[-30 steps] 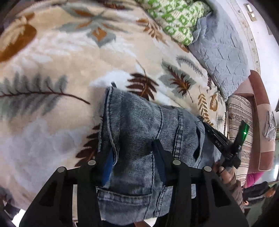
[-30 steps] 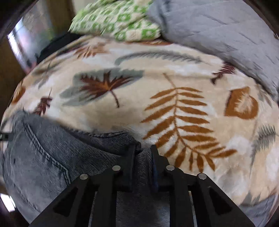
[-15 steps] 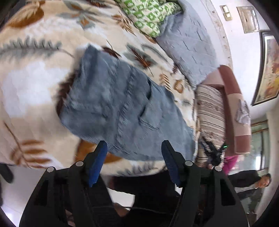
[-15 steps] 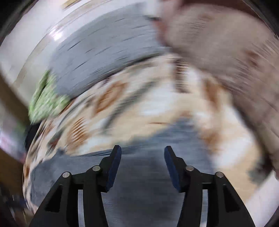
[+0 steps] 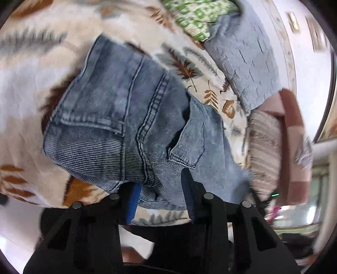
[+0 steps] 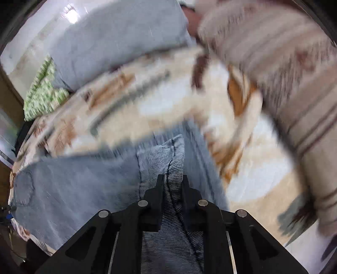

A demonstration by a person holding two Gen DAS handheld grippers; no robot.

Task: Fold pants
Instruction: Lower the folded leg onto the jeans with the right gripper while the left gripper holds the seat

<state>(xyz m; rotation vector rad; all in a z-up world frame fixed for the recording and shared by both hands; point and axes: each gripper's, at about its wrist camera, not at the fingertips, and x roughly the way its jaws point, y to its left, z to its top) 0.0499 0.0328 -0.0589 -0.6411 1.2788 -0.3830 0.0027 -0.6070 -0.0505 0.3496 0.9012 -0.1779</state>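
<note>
Denim, washed blue-grey: we record the pants (image 5: 130, 118) lying folded on a leaf-print blanket (image 5: 42, 88) in cream, rust and grey, near its front edge. In the left wrist view we see a back pocket, a double-stitched seam and ribbed fabric at the nearest fold.

Left gripper (image 5: 160, 194): we note the jaws standing apart, blue pads showing, with the lower edge of the pants between them. We cannot tell whether the pads touch the cloth; they look released.

Right gripper (image 6: 171, 185): we find the jaws clenched on a raised ridge of the pants (image 6: 80, 185), ribbed fabric bunched between the fingers (image 6: 159, 189). The remaining denim spreads flat to the left of that pinch. This view is heavily blurred, so we hedge on finer detail.

Surroundings, as we list them: a grey quilted pillow (image 5: 246, 63) at the far side of the blanket; a green-and-white patterned cushion (image 5: 195, 19) beside it; a striped beige throw (image 6: 284, 69) to the right, reaching the blanket's edge; a pink and brown cushion (image 5: 294, 130) beyond the throw in the left wrist view.
</note>
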